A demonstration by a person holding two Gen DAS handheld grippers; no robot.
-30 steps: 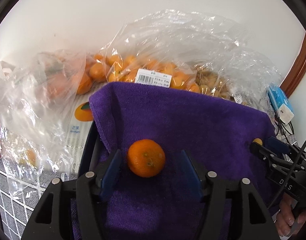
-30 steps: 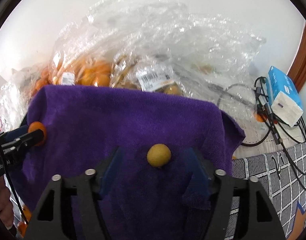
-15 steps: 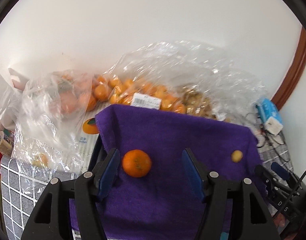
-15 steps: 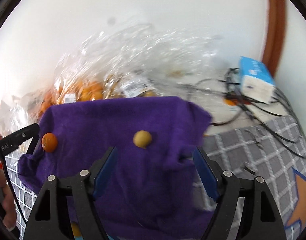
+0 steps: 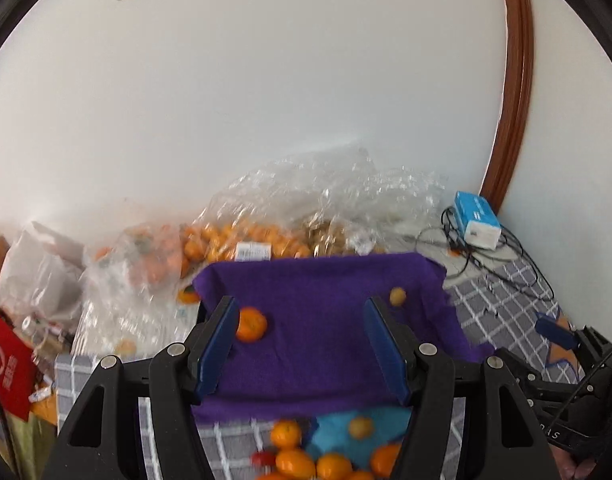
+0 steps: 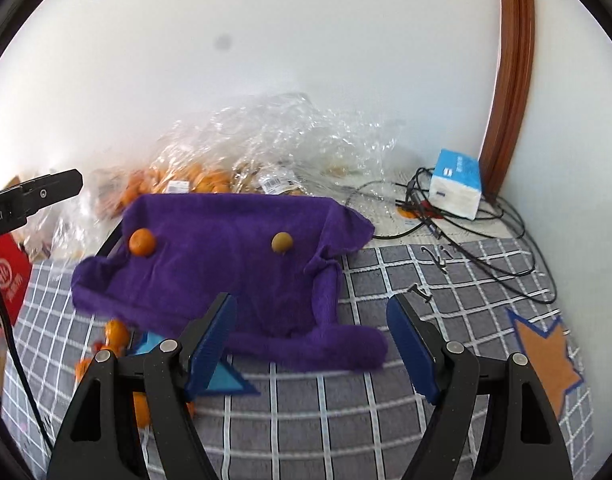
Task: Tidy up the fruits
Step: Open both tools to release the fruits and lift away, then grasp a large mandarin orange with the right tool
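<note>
**Me:** Both pairs of fingers stand apart with nothing between them. My left gripper (image 5: 301, 344) grasps nothing; its blue pads (image 5: 217, 344) only frame the purple cloth (image 5: 326, 320). My right gripper (image 6: 326, 344) is released too, hanging over the near hem of that cloth and the grey checked mat (image 6: 386, 420).

**Partner:** Where is the fruit?

**Me:** Two pieces sit on the cloth, well apart. An orange mandarin (image 5: 251, 323) lies just past my left gripper's left pad, near the cloth's left edge. A small yellow-brown fruit (image 5: 397, 296) lies toward the far right corner. Seen from the right wrist, the mandarin (image 6: 142, 241) is far left and the yellow fruit (image 6: 282, 242) is ahead and a little left of centre.

**Partner:** And the loose pile?

**Me:** Several mandarins (image 5: 293, 460) and one more yellowish fruit lie on the mat and a blue patch (image 5: 338, 436), below and nearer than my left fingers. From the right wrist only a few show, blurred, at lower left (image 6: 117, 332).

**Partner:** Which hand goes for which?

**Me:** My judgement: the pile is plainly nearer the left gripper, so the left would drop down and back toward it. The right is better placed for the yellowish ones. Round fruit, so no long axis to line up with. Bags of fruit (image 5: 245, 240) sit against the wall behind the cloth.
</note>
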